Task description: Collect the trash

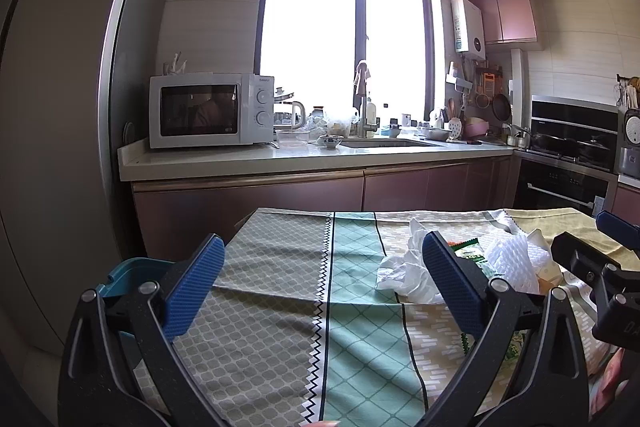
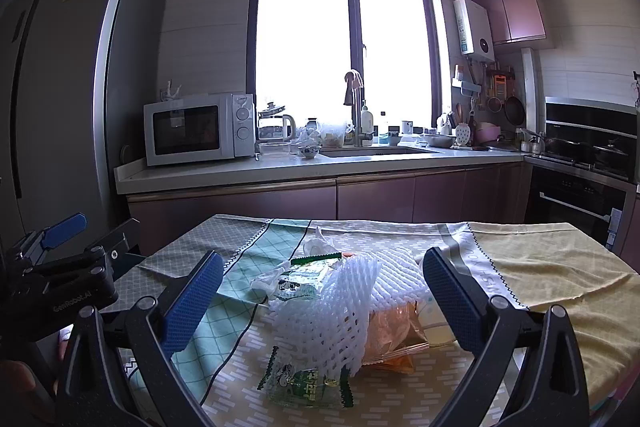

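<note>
While both tools — left tool (image 1: 322, 283) and right tool (image 2: 322, 287) — gape empty, the trash (image 2: 340, 301) lies heaped mid-desk (image 2: 560, 279); the teal bin (image 1: 132, 269) waits off the left edge — collection apparently unstarted.

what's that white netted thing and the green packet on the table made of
The white net sleeve looks like soft foam mesh: puffy matte strands with open diamond holes. The green packet looks like thin plastic film: glossy, crinkled, with a zigzag-cut edge. Both lie on a woven-looking tablecloth.
</note>
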Motion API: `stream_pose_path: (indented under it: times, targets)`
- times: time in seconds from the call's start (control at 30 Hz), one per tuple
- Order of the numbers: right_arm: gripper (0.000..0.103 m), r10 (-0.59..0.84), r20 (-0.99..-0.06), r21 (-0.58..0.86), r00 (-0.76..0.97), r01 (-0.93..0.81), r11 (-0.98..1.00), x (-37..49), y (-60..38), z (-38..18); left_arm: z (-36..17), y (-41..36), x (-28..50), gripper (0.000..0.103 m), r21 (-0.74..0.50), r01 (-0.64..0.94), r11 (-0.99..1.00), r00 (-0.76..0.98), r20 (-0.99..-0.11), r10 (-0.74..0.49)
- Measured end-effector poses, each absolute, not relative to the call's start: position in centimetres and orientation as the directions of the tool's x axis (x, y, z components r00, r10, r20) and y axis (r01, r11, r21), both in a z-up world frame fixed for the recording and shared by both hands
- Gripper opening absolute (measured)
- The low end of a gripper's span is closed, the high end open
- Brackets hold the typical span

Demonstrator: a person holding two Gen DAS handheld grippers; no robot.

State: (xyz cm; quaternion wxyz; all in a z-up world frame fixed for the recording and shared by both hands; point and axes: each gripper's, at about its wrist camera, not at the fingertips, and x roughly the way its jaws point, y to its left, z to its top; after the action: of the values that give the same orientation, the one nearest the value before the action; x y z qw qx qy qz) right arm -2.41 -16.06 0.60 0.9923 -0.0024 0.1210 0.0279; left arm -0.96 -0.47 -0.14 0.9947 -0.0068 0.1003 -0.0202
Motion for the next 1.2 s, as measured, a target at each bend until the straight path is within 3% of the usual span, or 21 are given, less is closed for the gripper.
stream_pose_path:
  times: [0.6, 0.87, 1.2]
  targets:
    - [0.097, 0.073, -0.253, 0.010, 0.965, -0.073, 0.997, -2.5, -16.2, 0.4, -0.7, -0.5, -0.4, 0.098, -0.015, 0.046, 0.999, 0.975, -0.219, -0.049]
    - [0.096, 0.099, -0.325, 0.025, 0.940, -0.096, 0.995, -1.3, -16.3, -0.6, -1.2, -0.7, 0.4, 0.098, -0.024, 0.064, 0.998, 0.964, -0.257, -0.068]
    - [0.071, 0.153, -0.489, 0.103, 0.859, -0.117, 0.988, 1.6, -17.3, -3.1, -2.3, -1.2, 1.8, 0.098, -0.022, 0.104, 0.994, 0.941, -0.321, -0.105]
